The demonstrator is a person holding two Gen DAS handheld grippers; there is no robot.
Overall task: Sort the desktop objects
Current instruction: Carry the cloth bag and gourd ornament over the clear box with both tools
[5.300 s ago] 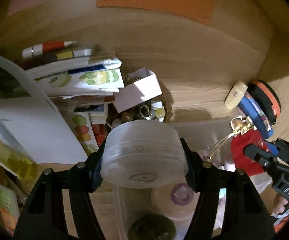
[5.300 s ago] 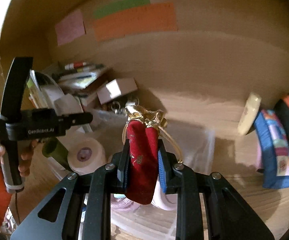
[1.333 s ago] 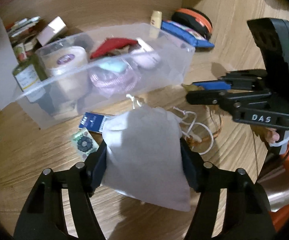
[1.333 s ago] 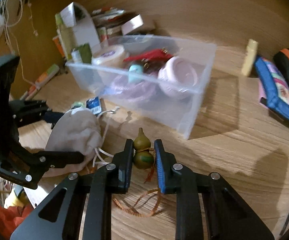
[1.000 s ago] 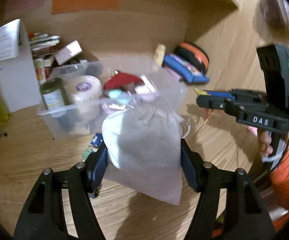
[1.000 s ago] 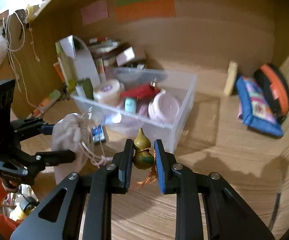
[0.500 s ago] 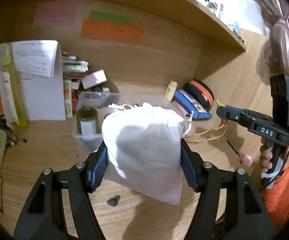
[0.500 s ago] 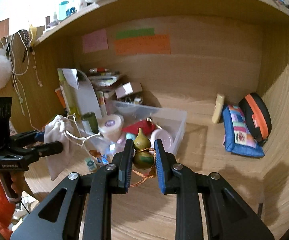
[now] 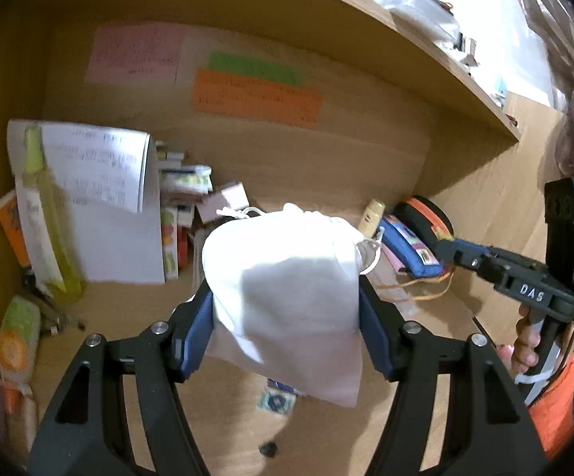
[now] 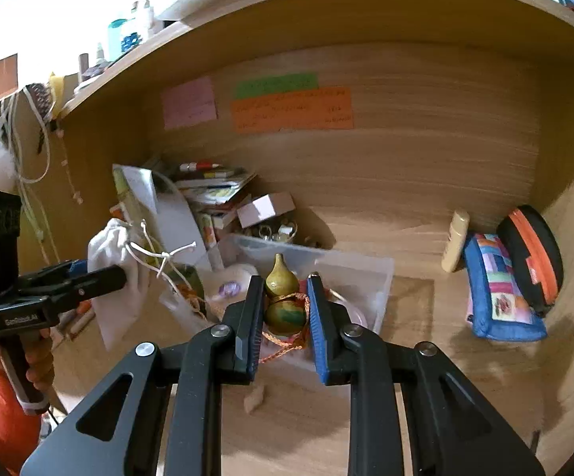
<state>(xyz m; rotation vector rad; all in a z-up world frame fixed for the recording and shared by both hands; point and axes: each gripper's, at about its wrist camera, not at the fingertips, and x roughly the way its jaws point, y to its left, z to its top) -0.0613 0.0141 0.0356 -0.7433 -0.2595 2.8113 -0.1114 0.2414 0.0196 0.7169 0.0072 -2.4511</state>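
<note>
My left gripper [image 9: 285,325] is shut on a white drawstring pouch [image 9: 287,297], held in the air above the desk; in the right wrist view the pouch [image 10: 116,273] hangs at the far left. A small green-yellow gourd charm [image 10: 283,301] with an orange cord sits pinched in my right gripper [image 10: 285,317], which also shows at the right of the left wrist view [image 9: 445,248]. Below and beyond the gourd stands the clear plastic bin [image 10: 366,273] with a tape roll and other small items inside. The pouch hides most of the bin in the left wrist view.
A stack of books and boxes [image 10: 215,190] and a folded paper sheet [image 9: 100,206] fill the back left corner. A blue patchwork pouch [image 10: 497,289], a black-orange case [image 10: 533,254] and a cream tube [image 10: 455,240] lie at the right wall. A shelf [image 9: 326,27] hangs overhead.
Both grippers have risen from the desk with their loads and tilted up, so the back wall and shelf now show. The pouch and the gourd stay held.
</note>
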